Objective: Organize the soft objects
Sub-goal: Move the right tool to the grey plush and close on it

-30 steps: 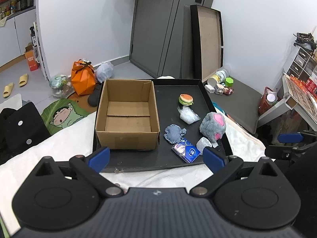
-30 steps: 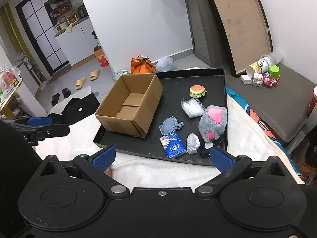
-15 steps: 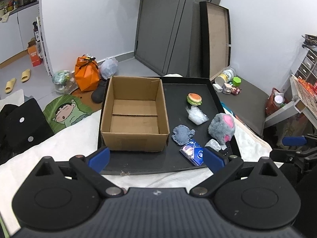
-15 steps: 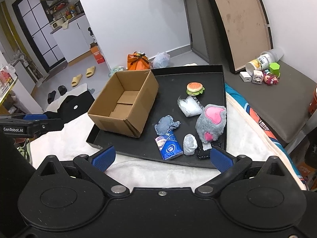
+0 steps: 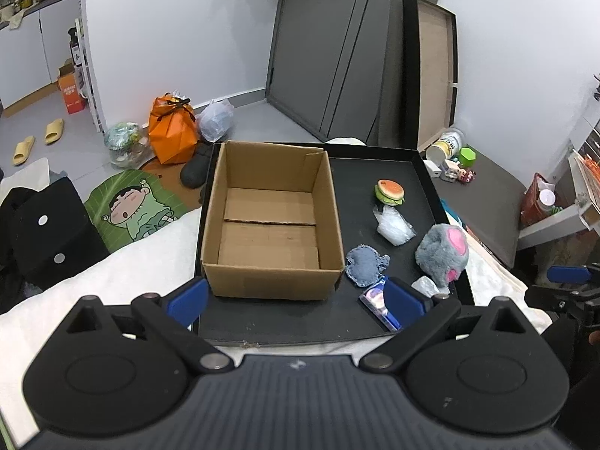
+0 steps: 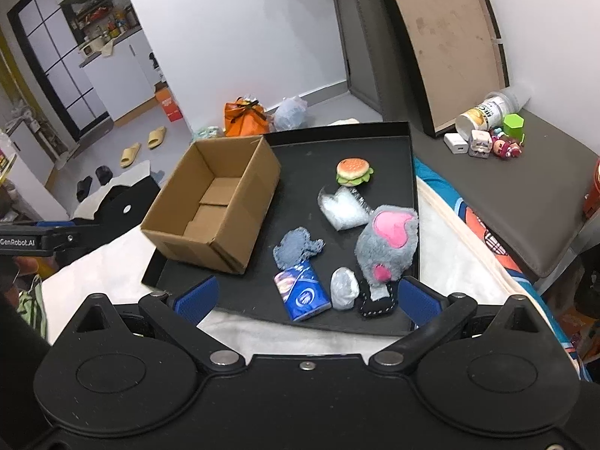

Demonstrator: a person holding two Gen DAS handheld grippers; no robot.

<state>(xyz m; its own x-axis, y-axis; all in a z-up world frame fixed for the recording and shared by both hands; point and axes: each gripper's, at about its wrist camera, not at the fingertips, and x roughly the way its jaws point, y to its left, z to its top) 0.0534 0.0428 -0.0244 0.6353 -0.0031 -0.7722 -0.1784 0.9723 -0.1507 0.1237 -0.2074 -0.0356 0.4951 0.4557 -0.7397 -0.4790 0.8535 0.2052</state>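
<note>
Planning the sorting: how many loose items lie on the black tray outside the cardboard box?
7: burger toy, clear bag, grey plush, blue cloth, tissue pack, small wrapped bundle, black piece.

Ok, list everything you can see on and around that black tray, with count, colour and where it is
cardboard box: 1, brown, open and empty, left part of tray
black tray: 1, on white blanket
burger toy: 1, tan and green, far right of tray
clear plastic bag: 1, whitish, just nearer than burger toy
grey plush: 1, grey with pink, right edge of tray
grey cloth piece: 1, blue-grey, beside box
tissue pack: 1, blue, near edge of tray
small wrapped bundle: 1, silvery, right of tissue pack
black fabric item: 1, black with white stitching, under plush
orange bag: 1, on floor behind tray
left gripper: 1, black with blue pads, open, empty
right gripper: 1, same, open, empty
</note>
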